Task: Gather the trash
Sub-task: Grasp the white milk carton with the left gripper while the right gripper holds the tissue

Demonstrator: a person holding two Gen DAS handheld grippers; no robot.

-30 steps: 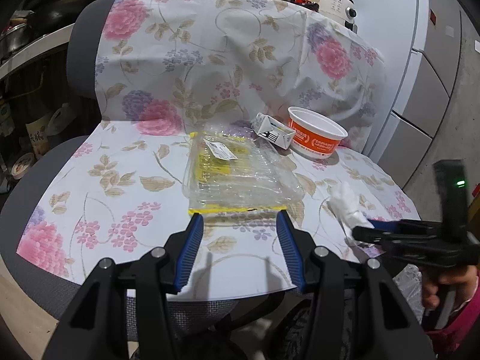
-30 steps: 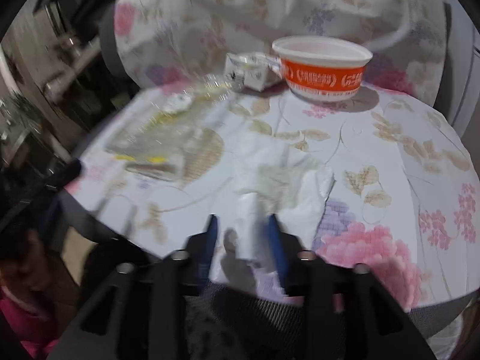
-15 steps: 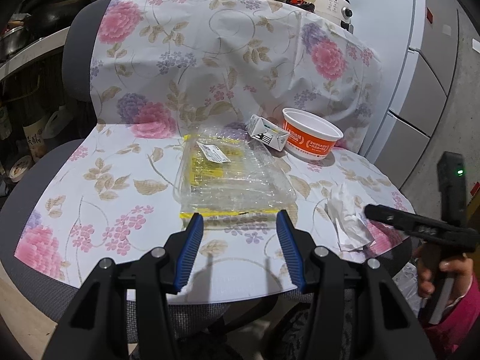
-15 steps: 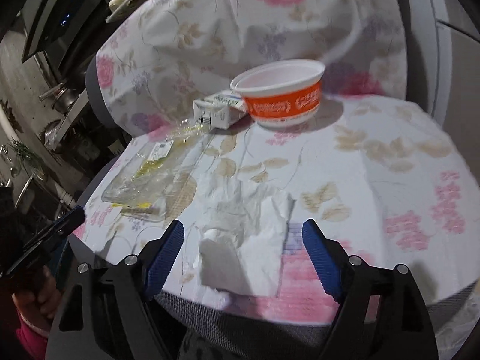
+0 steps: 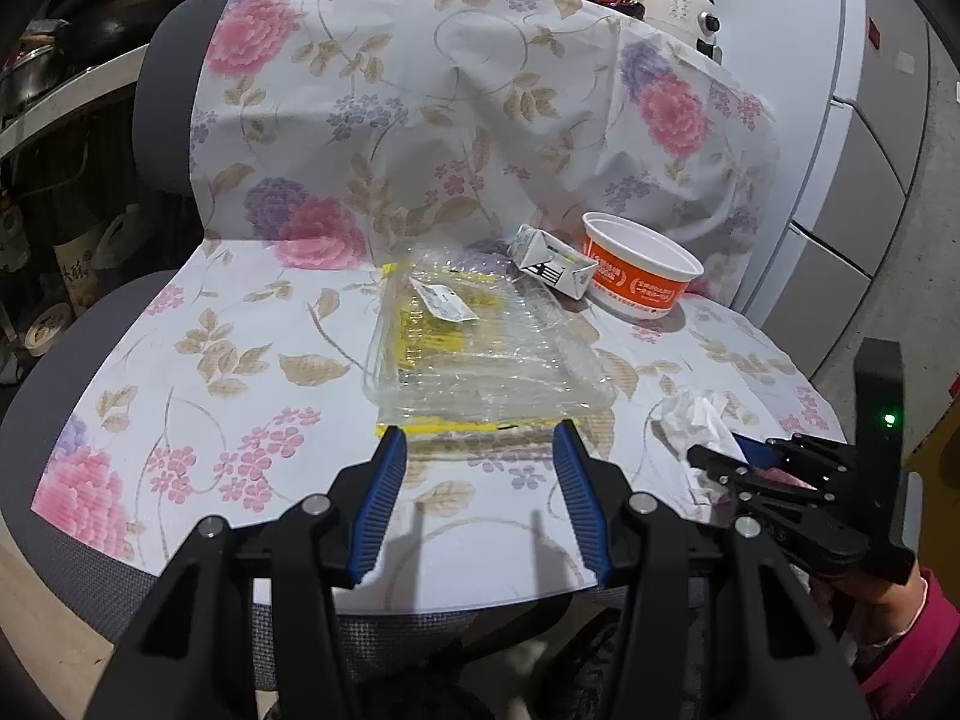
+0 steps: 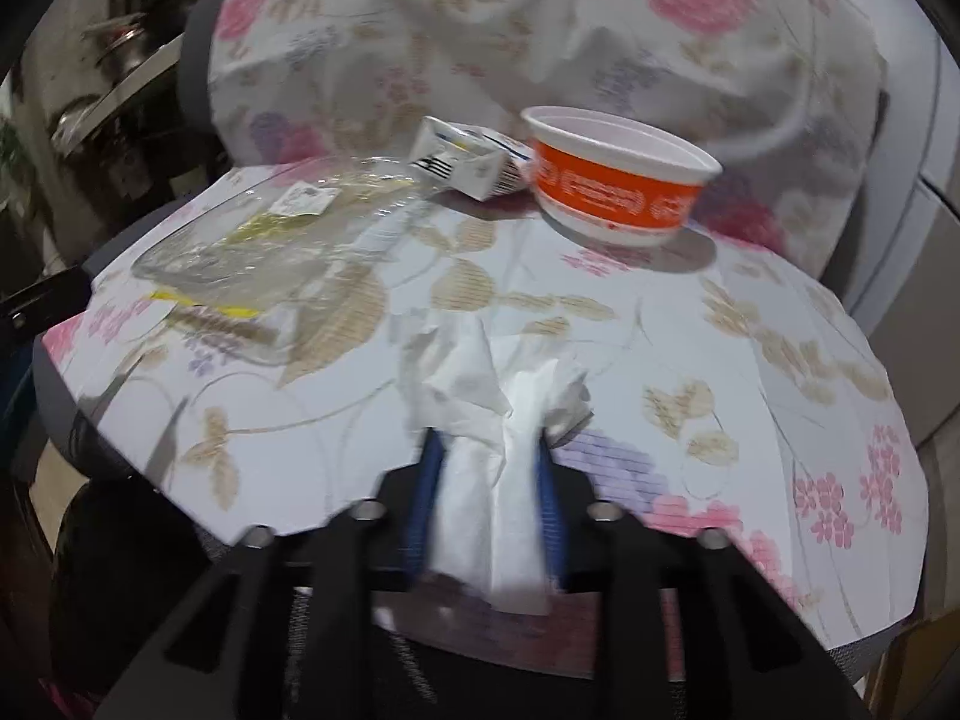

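Your left gripper hangs half open and empty before the clear plastic tray, carton and orange bowl beyond uncollected, while your right gripper, jaws just closed, pinches the white tissue on the chair seat; next, lift it clear.

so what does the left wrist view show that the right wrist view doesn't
Only the left wrist view: the open left hand-held gripper, the right hand-held gripper from the side, and a pink sleeve.

Only the right wrist view: the right hand-held gripper's blue pads pressed on the white tissue, its jaws having just closed.

Both: the orange bowl, small carton, clear plastic tray and floral cloth.
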